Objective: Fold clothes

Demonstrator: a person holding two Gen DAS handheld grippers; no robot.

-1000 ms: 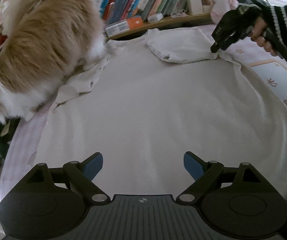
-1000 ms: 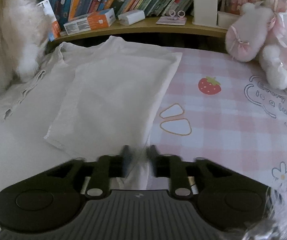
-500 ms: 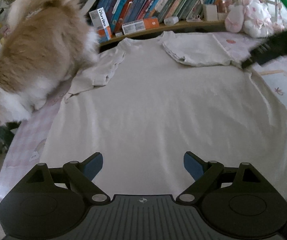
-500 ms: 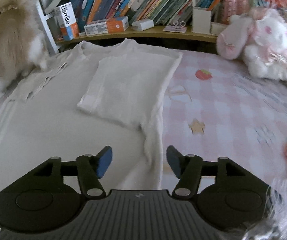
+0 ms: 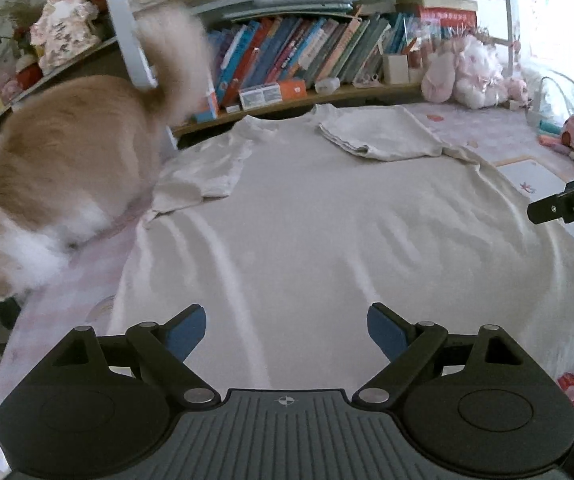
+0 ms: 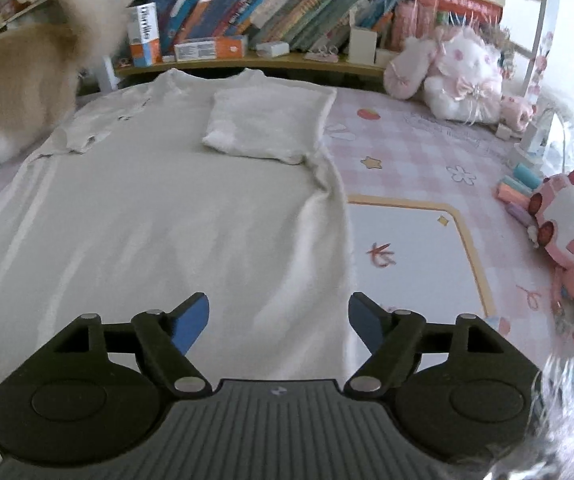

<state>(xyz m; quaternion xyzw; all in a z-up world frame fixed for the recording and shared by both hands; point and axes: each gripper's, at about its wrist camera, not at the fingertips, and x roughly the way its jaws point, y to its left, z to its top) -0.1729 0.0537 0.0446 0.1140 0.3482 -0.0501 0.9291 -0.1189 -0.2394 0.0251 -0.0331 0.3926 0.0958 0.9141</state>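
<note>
A cream T-shirt (image 5: 327,232) is spread flat on the bed (image 6: 415,160), its right sleeve (image 6: 267,124) already folded inward. The left gripper (image 5: 287,330) and right gripper (image 6: 279,322) are held with fingers spread wide and nothing between them, both above the shirt's lower part. The main risk is judged to be the fluffy ginger-and-white pet (image 5: 59,184), which stands just beside the crumpled left sleeve (image 5: 203,176): cloth could be stepped on, dragged, or pinned during the next fold. The wrinkled right edge could also be caught unevenly.
</note>
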